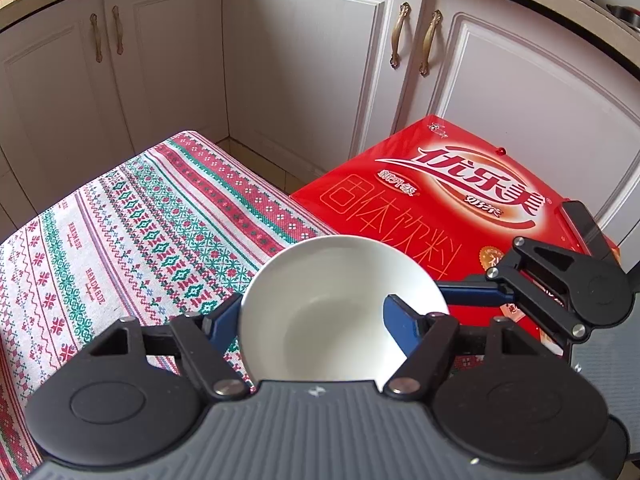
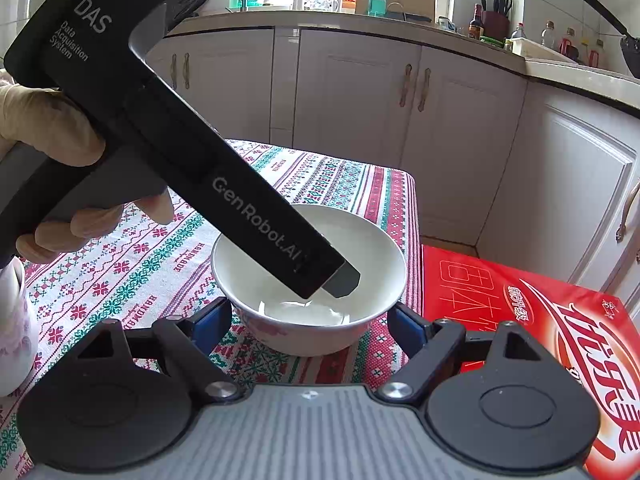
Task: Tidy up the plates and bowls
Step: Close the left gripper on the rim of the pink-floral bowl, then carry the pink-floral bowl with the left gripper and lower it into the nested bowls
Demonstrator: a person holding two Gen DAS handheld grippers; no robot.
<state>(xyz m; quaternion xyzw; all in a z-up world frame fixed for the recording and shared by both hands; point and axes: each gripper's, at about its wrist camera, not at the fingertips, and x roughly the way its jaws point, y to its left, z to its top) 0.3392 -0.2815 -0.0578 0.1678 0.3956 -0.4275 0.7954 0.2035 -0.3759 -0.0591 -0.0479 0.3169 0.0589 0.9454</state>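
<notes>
The left gripper (image 1: 312,320) had clamped the white bowl's (image 2: 308,280) wall near the tabletop's (image 1: 120,220) right edge; the right gripper (image 2: 308,324) apparently straddled it unclamped. Lifting came next.

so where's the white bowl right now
The white bowl sits on the patterned tablecloth near its right edge, beside the red box. The left gripper is shut on its rim, one finger inside, and the right gripper straddles it.

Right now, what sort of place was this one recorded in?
Most likely a home kitchen: white base cabinets under a countertop crowded with sauce bottles, plus a white bowl on a patterned tablecloth.
</notes>
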